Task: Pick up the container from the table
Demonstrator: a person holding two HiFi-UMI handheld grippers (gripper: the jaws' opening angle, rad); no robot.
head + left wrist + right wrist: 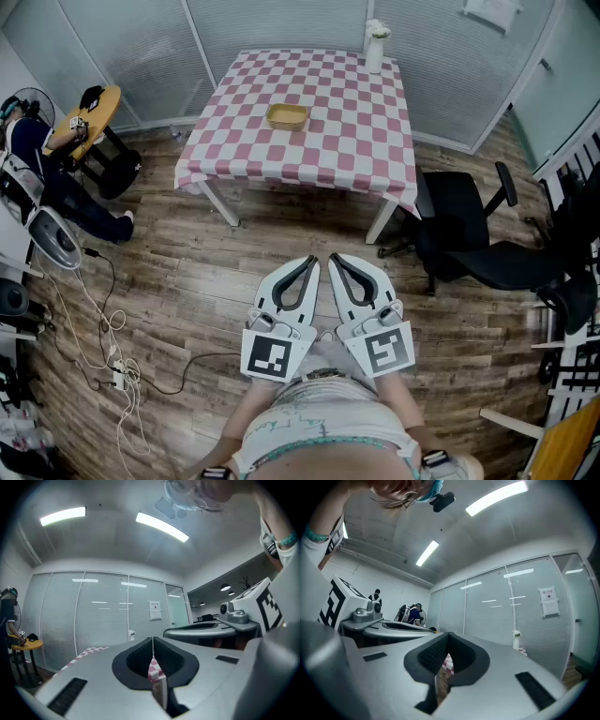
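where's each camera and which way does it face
Head view: on the head, looking steeply down at the table and container; left tongs, right tongs and torso show.
Left gripper view: on the left tongs, facing along its shut jaws toward the glass wall.
Right gripper view: the same on the right tongs, jaws shut.
Shared: each gripper view shows the other tongs.

A small white vase [375, 47] with flowers stands at the top middle of the frame. A black office chair [464, 230] sits on the right. At the upper left is a round yellow side table [89, 117], and a person in dark blue [70, 197] sits next to it. White cables [117, 361] lie on the brown wood floor [187, 281] at the lower left.
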